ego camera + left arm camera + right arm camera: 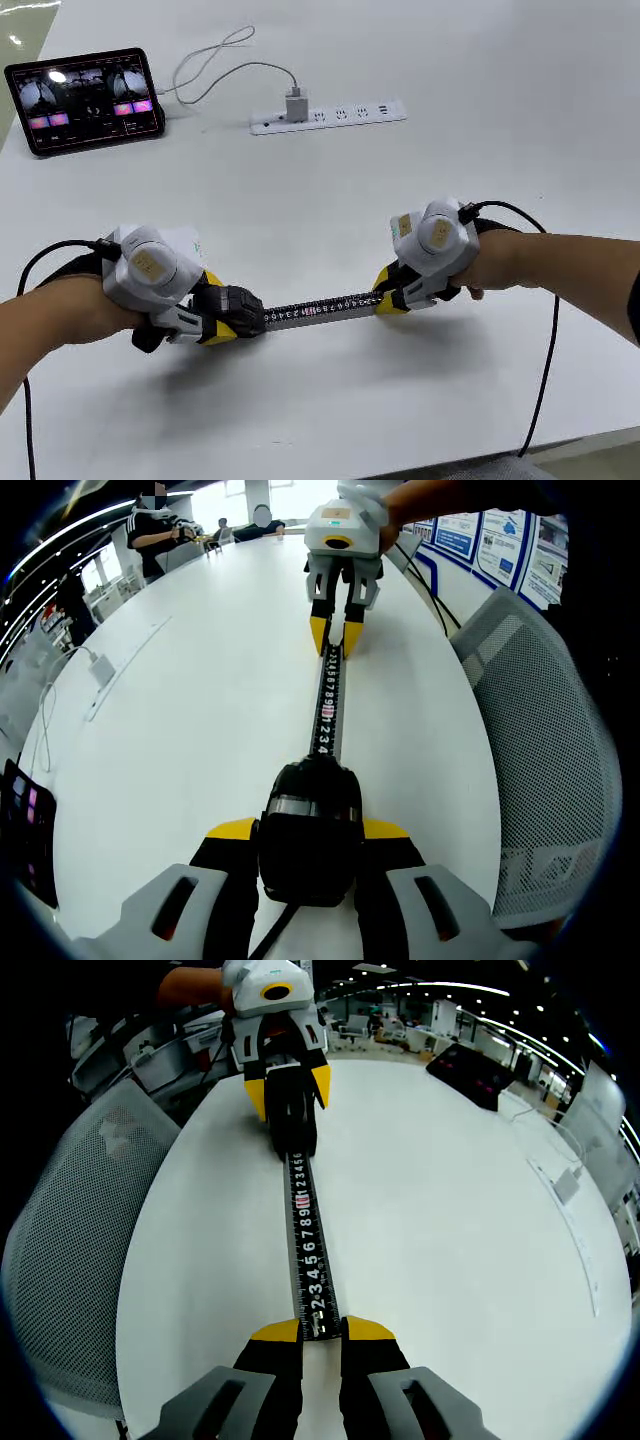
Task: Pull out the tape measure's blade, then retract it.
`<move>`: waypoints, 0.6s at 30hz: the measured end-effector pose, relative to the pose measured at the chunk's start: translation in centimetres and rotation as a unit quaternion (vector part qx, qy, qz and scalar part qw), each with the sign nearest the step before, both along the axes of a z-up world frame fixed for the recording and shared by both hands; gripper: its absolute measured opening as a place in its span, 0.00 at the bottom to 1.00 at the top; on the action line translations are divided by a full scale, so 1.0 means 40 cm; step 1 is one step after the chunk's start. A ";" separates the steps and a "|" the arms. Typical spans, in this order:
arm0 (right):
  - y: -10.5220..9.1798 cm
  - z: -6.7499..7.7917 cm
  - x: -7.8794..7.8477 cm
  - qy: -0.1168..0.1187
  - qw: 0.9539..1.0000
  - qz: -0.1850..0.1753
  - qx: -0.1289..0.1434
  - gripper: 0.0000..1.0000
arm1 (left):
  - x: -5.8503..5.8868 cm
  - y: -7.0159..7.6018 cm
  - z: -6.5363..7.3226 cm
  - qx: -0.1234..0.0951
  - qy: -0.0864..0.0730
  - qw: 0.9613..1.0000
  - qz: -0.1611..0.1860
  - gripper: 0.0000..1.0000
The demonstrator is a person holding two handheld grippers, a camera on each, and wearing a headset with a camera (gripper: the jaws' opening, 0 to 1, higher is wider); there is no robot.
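A black tape measure case [310, 830] sits clamped in my left gripper [308, 832], low and central in the left gripper view and at the lower left of the head view [232, 312]. Its blade [320, 309] runs out flat over the white table to my right gripper [390, 300], whose yellow-tipped jaws are shut on the blade's end [318, 1326]. The blade [305, 1240] shows black numerals and a red mark. In the left gripper view the right gripper [336, 640] stands at the far end of the blade [328, 705]. The left gripper [288, 1090] faces me in the right gripper view.
A tablet [85, 98] with a lit screen lies at the back left of the white table [330, 200]. A white power strip [330, 115] with a charger and cable sits behind the grippers. A grey mesh chair [545, 780] stands beside the table's near edge.
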State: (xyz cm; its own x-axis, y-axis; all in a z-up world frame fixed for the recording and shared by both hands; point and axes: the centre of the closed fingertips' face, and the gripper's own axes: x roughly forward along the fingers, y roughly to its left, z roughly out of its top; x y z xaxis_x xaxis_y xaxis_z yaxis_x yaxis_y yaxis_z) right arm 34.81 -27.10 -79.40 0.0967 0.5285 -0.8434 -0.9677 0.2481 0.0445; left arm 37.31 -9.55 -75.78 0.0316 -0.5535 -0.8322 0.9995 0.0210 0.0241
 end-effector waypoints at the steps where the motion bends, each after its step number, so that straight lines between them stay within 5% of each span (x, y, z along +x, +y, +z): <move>1: -0.002 0.000 0.000 0.000 1.000 0.000 -0.001 0.09 | 0.000 0.000 0.000 0.000 0.000 1.000 0.000 0.32; 18: -0.021 -0.001 -0.001 -0.002 1.000 -0.004 -0.001 0.09 | 0.001 -0.001 0.000 -0.001 -0.001 1.000 0.001 0.32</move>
State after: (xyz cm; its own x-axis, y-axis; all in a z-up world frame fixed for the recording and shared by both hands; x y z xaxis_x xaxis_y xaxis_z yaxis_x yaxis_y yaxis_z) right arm 34.75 -27.96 -79.46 0.1038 0.5267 -0.8437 -0.9658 0.2559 0.0409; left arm 37.36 -9.59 -75.78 0.0344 -0.5543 -0.8316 0.9994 0.0222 0.0265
